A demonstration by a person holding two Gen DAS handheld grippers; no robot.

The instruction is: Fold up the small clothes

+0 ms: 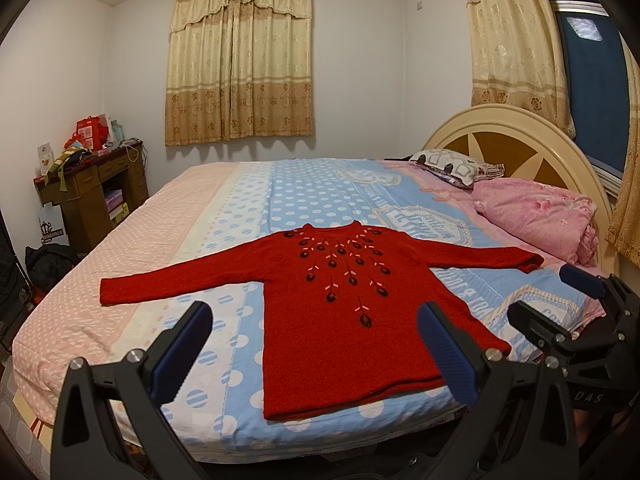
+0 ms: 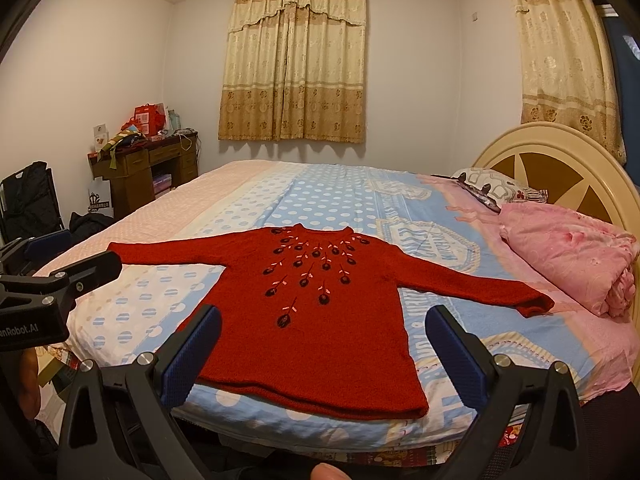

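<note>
Red sweater (image 1: 344, 320): lies flat, front up, sleeves spread, near the foot edge of the bed (image 1: 168, 248).
Left gripper (image 1: 316, 356): jaws wide apart, empty, above the hem.
Right gripper (image 2: 322, 356): jaws wide apart, holding nothing, above the hem.
Pink quilt (image 2: 572, 256): folded by the headboard.

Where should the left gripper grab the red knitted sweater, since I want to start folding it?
Probably the left sleeve's cuff, approached from above on the outer left side. The red knitted sweater lies flat, sleeves spread wide, so that free end lifts easily across the body.
</note>
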